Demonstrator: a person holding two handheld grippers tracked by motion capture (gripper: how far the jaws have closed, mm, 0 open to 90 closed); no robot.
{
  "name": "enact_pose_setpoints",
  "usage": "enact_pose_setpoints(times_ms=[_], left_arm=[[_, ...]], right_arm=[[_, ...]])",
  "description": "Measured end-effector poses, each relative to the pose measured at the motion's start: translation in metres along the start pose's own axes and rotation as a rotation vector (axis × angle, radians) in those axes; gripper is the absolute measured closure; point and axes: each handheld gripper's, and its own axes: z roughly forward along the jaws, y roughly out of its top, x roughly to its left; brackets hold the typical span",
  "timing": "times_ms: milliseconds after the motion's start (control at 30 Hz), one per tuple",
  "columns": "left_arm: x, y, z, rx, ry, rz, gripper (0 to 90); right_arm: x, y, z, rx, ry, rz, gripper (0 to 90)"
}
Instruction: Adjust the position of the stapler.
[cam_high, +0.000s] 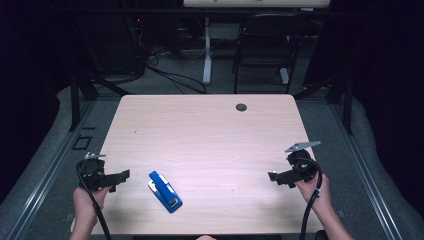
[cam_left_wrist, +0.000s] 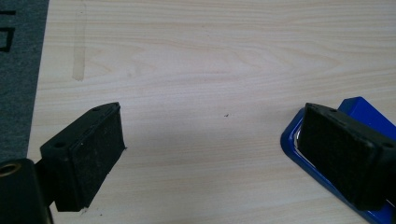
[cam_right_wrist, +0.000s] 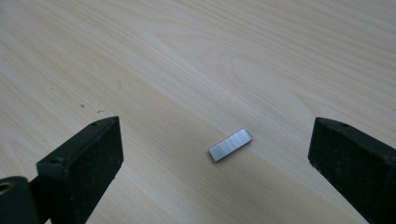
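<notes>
Near the front edge of the wooden table (cam_high: 210, 125), a blue stapler (cam_high: 165, 191) lies flat at an angle, its top swung open so the silver channel shows, which reads as readiness for reloading. Just left of it, the left gripper (cam_high: 120, 176) is held level and low over the table, pointing toward the stapler. Its jaws stand wide apart with nothing between them; in the left gripper view the stapler's blue body (cam_left_wrist: 359, 109) lies partly behind the right-hand jaw, so the tool looks lined up to steady that body. Far to the right, the right gripper (cam_high: 272, 176) also hangs low, jaws spread and empty. Its own view looks down on a small strip of staples (cam_right_wrist: 230, 144) lying bare on the wood between the two jaws, untouched, well apart from the stapler. That spread suits a pinch on the strip, likely for carrying it left to the open channel.
</notes>
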Motion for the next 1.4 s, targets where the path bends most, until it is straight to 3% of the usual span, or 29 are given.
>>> enact_pose_setpoints(times_ms=[100,200,333,433,500,633,733,833,1033,1200,1400], left_arm=[[-0.002,0.002,0.003,0.009,-0.003,0.010,8.6],[-0.005,0.002,0.007,0.034,-0.015,0.032,15.5],[-0.006,0.003,0.013,0.062,-0.029,0.046,15.5],[-0.008,0.007,0.017,0.061,-0.033,0.043,13.5],[-0.010,0.008,0.018,0.060,-0.034,0.052,6.5],[-0.015,0.007,0.021,0.078,-0.041,0.082,5.7],[-0.017,0.007,0.022,0.065,-0.054,0.092,18.6],[-0.019,0.006,0.025,0.087,-0.063,0.115,19.1],[-0.021,0.003,0.023,0.103,-0.079,0.139,38.6],[-0.031,0.000,0.027,0.147,-0.147,0.194,57.4],[-0.043,0.002,0.031,0.149,-0.187,0.244,74.9]], right_arm=[[0.001,0.000,0.003,0.022,0.004,-0.001,2.9],[0.001,-0.002,0.001,0.028,-0.006,-0.004,3.7],[-0.004,-0.004,-0.002,0.011,-0.003,0.021,4.9],[-0.004,-0.005,0.000,0.020,0.006,0.012,5.0],[-0.005,-0.005,0.002,0.029,0.011,0.003,5.1],[-0.008,-0.004,0.004,0.027,0.016,0.022,6.8],[-0.008,-0.004,0.003,0.032,0.011,0.025,7.0],[-0.005,-0.003,0.001,0.028,0.005,0.019,7.2],[0.000,0.001,0.006,0.042,0.013,-0.010,7.6],[-0.001,-0.003,0.002,0.034,0.011,-0.008,8.0],[-0.001,-0.002,0.002,0.033,0.010,-0.007,8.3]])
